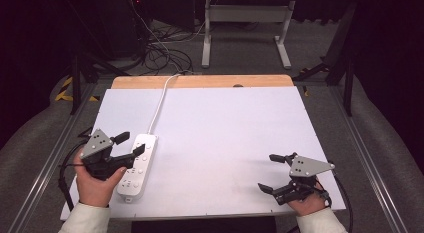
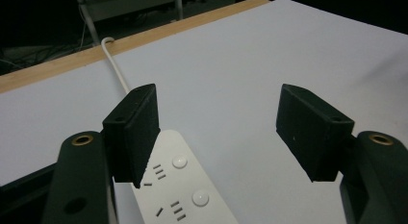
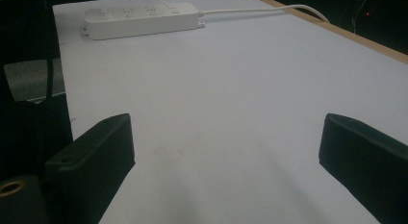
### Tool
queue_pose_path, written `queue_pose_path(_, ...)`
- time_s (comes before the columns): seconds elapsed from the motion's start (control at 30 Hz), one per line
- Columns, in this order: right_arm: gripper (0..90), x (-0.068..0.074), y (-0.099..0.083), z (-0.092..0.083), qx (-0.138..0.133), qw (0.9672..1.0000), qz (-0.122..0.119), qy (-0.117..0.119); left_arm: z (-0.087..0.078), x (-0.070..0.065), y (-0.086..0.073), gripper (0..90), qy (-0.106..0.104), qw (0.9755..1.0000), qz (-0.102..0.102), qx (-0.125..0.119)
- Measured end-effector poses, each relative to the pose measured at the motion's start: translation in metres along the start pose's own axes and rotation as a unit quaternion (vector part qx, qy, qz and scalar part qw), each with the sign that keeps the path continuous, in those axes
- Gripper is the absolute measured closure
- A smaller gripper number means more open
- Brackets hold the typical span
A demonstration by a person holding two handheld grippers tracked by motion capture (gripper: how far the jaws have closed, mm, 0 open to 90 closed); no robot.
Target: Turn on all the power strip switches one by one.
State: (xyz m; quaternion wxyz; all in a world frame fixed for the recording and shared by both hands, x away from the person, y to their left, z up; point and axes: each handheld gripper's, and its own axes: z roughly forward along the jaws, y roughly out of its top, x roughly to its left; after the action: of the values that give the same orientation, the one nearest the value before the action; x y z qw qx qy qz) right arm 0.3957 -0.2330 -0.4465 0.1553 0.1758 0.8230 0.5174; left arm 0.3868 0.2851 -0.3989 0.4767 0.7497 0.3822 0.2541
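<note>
A white power strip [image 1: 137, 165] lies at the left of the white table top, its cord [image 1: 159, 105] running to the far edge. My left gripper [image 1: 131, 145] hovers open just above and beside the strip's far end, nothing between its jaws. In the left gripper view the power strip [image 2: 185, 197] with its round buttons lies below my left gripper [image 2: 219, 130]. My right gripper [image 1: 269, 172] stands open near the front right corner, over bare table. In the right gripper view my right gripper [image 3: 226, 152] faces the power strip [image 3: 142, 15] far across the table.
The white table top [image 1: 225, 138] has a wooden strip [image 1: 200, 81] along its far edge. Beyond it are a desk frame [image 1: 245, 28] and tangled cables [image 1: 160, 53] on the floor. Metal rails [image 1: 45, 163] run along both sides.
</note>
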Motion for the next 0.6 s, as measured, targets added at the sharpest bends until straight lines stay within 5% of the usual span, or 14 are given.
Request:
queue_pose_path(0.53, 5.3, 0.0, 0.0, 0.0, 0.0, 1.0, 0.001, -0.001, -0.027, -0.001, -0.05, 18.8, -0.005, 0.9988, 0.039, -0.031)
queue_pose_path(0.6, 5.3, 0.0, 0.0, 0.0, 0.0, 1.0, 0.001, -0.001, -0.028, -0.002, -0.056, 16.4, -0.005, 0.9994, 0.025, -0.025)
